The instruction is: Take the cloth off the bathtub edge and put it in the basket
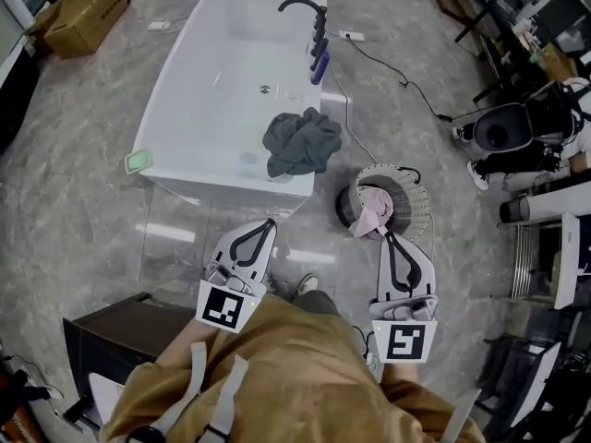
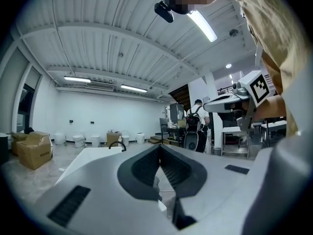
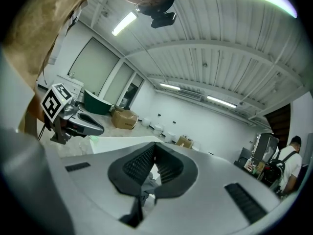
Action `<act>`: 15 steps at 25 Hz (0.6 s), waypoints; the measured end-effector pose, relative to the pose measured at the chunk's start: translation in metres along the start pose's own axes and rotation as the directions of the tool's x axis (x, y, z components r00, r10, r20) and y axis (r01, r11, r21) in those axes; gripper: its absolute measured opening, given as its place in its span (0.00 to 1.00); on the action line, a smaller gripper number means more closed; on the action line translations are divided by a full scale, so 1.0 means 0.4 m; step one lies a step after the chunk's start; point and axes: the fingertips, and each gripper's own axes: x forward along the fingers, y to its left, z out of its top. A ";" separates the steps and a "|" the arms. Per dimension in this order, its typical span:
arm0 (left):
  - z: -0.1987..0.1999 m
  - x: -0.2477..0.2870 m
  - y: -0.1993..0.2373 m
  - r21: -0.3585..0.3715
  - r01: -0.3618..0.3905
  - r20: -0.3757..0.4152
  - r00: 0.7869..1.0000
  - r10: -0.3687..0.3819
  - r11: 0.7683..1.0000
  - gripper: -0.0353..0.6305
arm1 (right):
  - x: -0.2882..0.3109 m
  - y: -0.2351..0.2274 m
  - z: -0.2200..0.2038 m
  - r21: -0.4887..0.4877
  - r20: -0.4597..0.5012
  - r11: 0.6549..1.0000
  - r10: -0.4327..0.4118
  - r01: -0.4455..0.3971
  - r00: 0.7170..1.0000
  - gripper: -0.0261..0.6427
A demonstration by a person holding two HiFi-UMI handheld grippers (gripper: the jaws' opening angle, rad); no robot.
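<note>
A dark grey-green cloth (image 1: 300, 143) lies bunched over the near right edge of the white bathtub (image 1: 175, 109). To its right on the floor stands a round wire basket (image 1: 411, 197) with a pink cloth (image 1: 372, 218) in it. My left gripper (image 1: 269, 222) is held low in front of the tub's near end, short of the cloth, its jaws shut and empty. My right gripper (image 1: 389, 237) hovers just before the basket, jaws together with nothing between them. Both gripper views show the shut tips, left (image 2: 160, 147) and right (image 3: 154, 145), pointing level across the room.
A black faucet (image 1: 305, 7) and a purple bottle (image 1: 319, 67) sit on the tub's right rim, a green dish (image 1: 138, 161) on its near left corner. A cardboard box (image 1: 88, 12) is at far left, a dark cabinet (image 1: 120, 335) at near left, racks and a chair (image 1: 503, 127) at right.
</note>
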 end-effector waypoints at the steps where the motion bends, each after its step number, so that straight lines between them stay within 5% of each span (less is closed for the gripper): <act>1: 0.007 0.010 -0.003 0.009 0.007 0.003 1.000 -0.007 1.000 0.06 | 0.005 -0.008 -0.001 0.001 0.003 1.000 -0.002 0.002 1.000 0.05; 5: 0.044 0.058 -0.008 0.081 0.010 0.017 1.000 -0.012 0.997 0.06 | 0.039 -0.052 -0.006 0.001 0.021 1.000 0.012 -0.012 1.000 0.05; 15: 0.104 0.209 0.013 0.158 -0.118 0.024 0.993 0.115 0.980 0.06 | 0.198 -0.163 -0.012 -0.001 0.140 0.990 0.140 -0.141 0.980 0.05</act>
